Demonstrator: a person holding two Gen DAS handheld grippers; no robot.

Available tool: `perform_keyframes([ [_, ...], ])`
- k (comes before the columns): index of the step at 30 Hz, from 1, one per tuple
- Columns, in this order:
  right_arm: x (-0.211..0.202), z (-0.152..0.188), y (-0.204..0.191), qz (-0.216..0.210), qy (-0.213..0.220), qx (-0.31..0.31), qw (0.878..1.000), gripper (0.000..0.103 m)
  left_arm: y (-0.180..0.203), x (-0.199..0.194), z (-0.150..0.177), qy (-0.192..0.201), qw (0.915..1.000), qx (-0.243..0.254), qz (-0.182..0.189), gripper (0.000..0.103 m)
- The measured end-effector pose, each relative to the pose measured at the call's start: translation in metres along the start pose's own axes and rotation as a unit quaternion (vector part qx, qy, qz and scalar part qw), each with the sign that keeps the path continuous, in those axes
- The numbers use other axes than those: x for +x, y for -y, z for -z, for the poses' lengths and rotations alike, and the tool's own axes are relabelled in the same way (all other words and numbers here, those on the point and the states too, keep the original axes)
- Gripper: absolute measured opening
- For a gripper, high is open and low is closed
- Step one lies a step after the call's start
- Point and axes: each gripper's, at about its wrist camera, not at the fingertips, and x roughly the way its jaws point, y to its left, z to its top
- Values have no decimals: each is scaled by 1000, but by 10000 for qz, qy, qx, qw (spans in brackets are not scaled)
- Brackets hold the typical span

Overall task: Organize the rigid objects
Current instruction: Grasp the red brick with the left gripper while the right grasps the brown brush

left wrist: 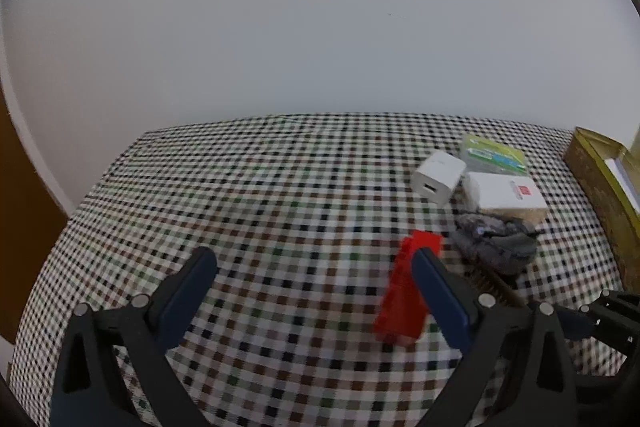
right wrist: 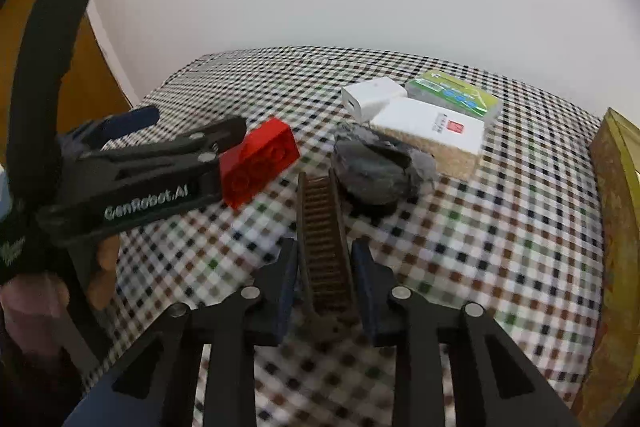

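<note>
While both work: right gripper [right wrist: 325, 281] pinching brown toothed plastic comb [right wrist: 325, 247] between fingers.
Left gripper [left wrist: 316, 279]: spread, red plastic brick [left wrist: 404, 291] against right finger; centre, then squeeze.

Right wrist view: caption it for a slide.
Right gripper closed on a brown comb beside a grey stone, left gripper open by a red brick.

white wall [left wrist: 320, 27], checkered tablecloth [left wrist: 260, 187], wooden door [right wrist: 80, 67]

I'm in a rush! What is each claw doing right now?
Left claw: open, holding nothing; the red brick lies beside one finger.
Right claw: closed on the brown comb.
</note>
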Motion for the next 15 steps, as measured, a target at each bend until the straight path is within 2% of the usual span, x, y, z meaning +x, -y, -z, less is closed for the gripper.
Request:
perform_keyframes([
  [5,-10,11,14,-108,22,140,9998,30,15,0,2,-18,9994,349,26,99],
  [9,-9,10,18,-209,45,307,9993,30,26,3,2,-156,9985,485,191,98],
  [15,-9,7,8,-129,25,182,9997,32,25,19,1,-609,9969,433,241,78],
])
